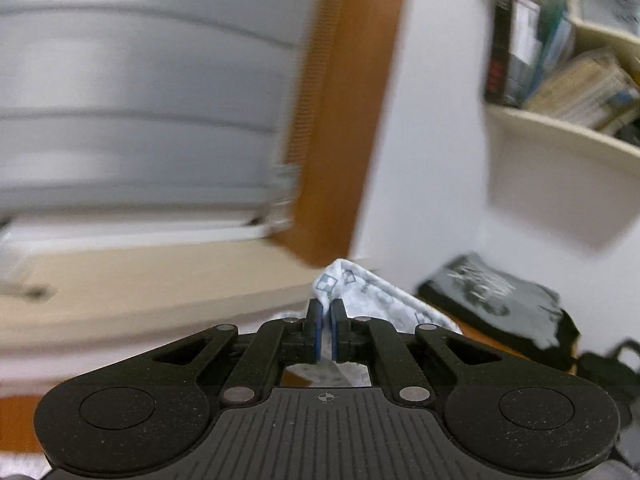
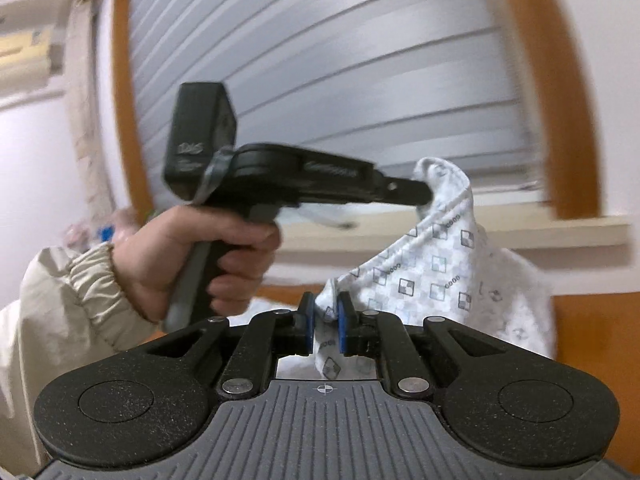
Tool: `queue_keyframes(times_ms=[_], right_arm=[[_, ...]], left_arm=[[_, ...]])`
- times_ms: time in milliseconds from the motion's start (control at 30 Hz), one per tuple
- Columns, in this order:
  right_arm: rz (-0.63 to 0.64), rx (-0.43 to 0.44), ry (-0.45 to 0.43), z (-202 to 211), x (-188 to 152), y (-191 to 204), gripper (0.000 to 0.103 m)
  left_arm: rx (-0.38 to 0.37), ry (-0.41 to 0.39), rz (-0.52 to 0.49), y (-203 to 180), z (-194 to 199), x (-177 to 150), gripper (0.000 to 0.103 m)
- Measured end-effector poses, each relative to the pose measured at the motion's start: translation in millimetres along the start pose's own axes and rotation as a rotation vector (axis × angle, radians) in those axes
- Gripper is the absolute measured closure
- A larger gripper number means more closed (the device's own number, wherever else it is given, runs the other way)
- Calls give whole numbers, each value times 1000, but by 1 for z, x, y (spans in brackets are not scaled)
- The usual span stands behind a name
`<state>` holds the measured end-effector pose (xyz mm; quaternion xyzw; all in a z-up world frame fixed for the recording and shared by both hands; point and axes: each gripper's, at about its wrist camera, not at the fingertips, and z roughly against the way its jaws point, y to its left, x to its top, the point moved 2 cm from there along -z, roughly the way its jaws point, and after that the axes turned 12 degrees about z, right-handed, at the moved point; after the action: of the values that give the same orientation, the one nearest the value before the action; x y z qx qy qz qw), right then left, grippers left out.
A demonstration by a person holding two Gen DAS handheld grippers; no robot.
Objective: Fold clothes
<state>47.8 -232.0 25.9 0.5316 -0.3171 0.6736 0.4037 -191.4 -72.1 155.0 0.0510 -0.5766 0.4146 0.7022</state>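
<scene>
White patterned garment lifted off the surface, pinched at two points

The white garment (image 2: 432, 272), printed with small grey and pale-blue squares, hangs in the air in front of the orange-framed window (image 2: 572, 92), its cloth draped and creased. One edge is bunched between the blue-padded fingers (image 2: 343, 328) of the right gripper (image 2: 325, 326); from there the fabric climbs to a raised fold, caught well above that. In the left wrist view another bunch of the same cloth (image 1: 360, 292) stands pinched between fingers (image 1: 316, 330), below the window frame.
</scene>
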Motion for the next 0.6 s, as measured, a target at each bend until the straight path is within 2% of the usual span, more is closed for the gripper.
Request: queue_keyframes(times_ms=[100,133,167,200,233,267,300,400,467,600], right_arm=[[14,43,60,-35,-9,25,91],[20,49,89,-44,-14,29,91],[26,56,118,-52,-19,34,86],[27,59,141,-59,-23,36,81],[22,58,155,-61,-26,36,77],[20,58,161,-61,-28,35,67],[21,54,152,-57,-27,32,60],[20,22,121,-39,-21,18,59],[20,-10,109,-31,-16,4,59],[32,-101,132,-28,-11,-19,59]], left_arm=[[60,2,92,39,0,-17,97],[88,5,128,52,0,-25,89],[115,7,164,65,0,-33,75],[143,9,200,78,1,-41,69],[162,6,236,88,2,-48,57],[170,3,272,98,6,-53,50],[174,2,294,102,11,-58,48],[185,1,357,114,24,-74,44],[179,14,357,108,29,-81,37],[134,19,355,86,32,-93,33]])
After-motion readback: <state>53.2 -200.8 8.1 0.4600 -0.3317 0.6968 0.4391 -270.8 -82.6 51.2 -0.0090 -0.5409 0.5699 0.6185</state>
